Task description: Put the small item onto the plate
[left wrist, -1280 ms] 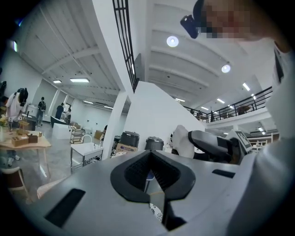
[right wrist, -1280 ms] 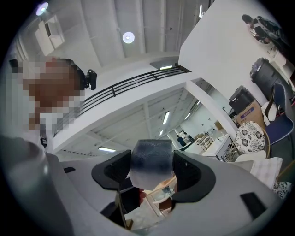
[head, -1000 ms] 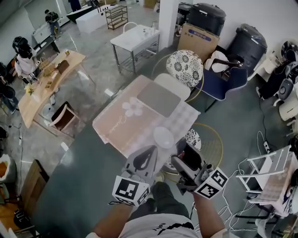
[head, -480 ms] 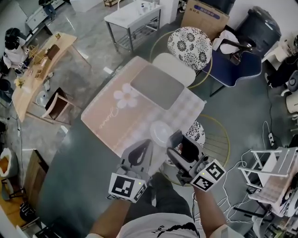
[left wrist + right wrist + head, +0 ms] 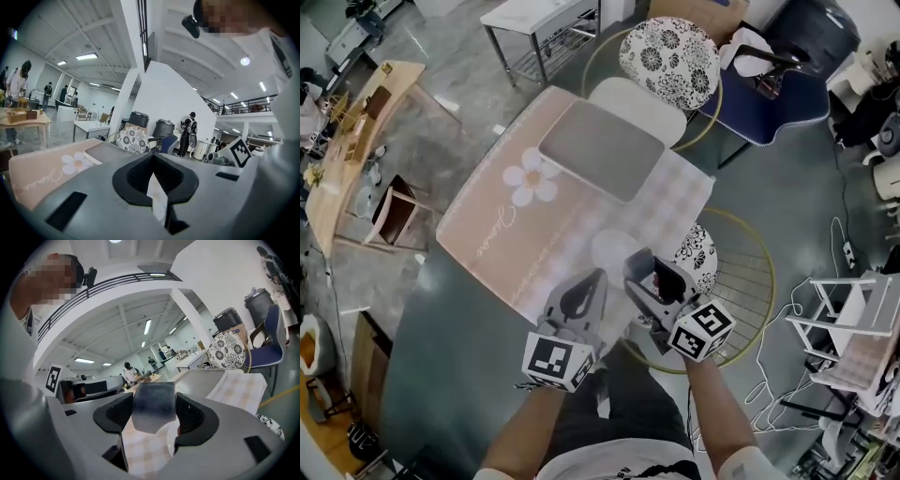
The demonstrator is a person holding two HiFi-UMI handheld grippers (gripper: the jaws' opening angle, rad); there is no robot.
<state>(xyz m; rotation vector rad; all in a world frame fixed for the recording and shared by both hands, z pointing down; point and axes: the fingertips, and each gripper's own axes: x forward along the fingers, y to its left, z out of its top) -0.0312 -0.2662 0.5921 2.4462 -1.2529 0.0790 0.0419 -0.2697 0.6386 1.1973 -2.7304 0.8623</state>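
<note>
The small item [image 5: 153, 405], a dark stubby roll, isn't on the plate [image 5: 612, 249]. It's wedged between the jaws of the right gripper [image 5: 154, 416], which are clamped tight on both its sides. In the head view that gripper [image 5: 649, 279] sits at the plate's near-right rim, on the person's side. Can't tell how high above the rim it is. In the right gripper view there's checked cloth below the roll.

The left gripper [image 5: 581, 302] is just beside the plate's near-left edge. Its jaws are pressed together with nothing in them; the left gripper view [image 5: 154, 180] shows only a thin pale slit between the pads.

For room, the plate is near the corner of the surface [image 5: 487, 216] closest to the person, so the edge is close on the near and right sides. A patterned stool [image 5: 698, 262] pokes out just past the plate's right. Left of the plate is open pink cloth, and the grey tray [image 5: 600, 150] lies beyond the plate, well apart from it.
</note>
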